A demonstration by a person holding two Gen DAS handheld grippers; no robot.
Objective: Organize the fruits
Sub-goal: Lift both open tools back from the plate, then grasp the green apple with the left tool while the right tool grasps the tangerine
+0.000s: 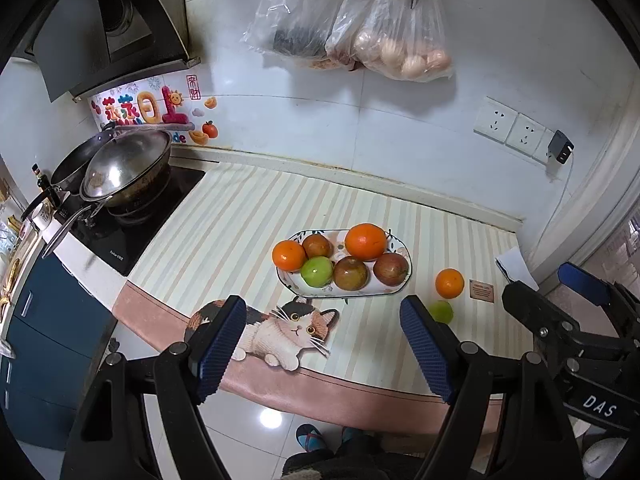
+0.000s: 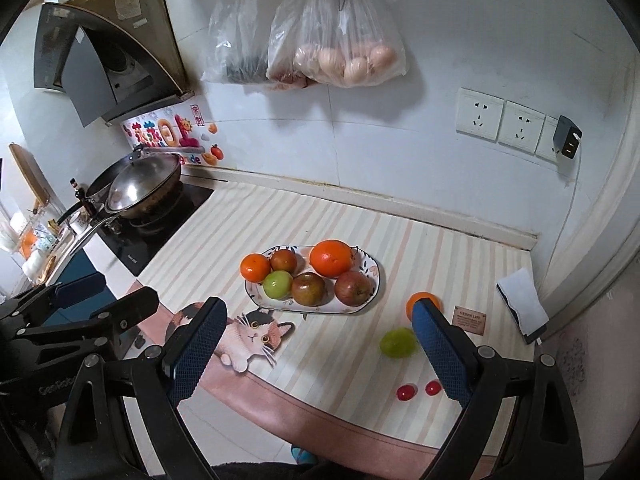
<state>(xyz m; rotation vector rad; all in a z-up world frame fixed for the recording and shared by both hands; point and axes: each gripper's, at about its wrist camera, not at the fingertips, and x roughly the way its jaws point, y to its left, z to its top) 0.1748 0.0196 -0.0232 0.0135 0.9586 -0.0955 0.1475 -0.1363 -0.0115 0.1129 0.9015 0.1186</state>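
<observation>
Beside the oval patterned plate (image 2: 370, 276), a loose round orange mandarin (image 2: 416, 300) and smooth green fruit (image 2: 396, 342) lie. Both look firm but roll-prone (grip across the middle). The left gripper (image 1: 322, 346) and right gripper (image 2: 318, 350) gape, empty.

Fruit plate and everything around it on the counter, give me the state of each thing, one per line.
plate: upright on the mat, holding six fruits
loose orange: on the mat, off the plate
loose green fruit: on the mat, off the plate
two small red fruits: on the mat near the front edge
left tool: open, empty
right tool: open, empty
wok: on the stove, covered by a lid
</observation>
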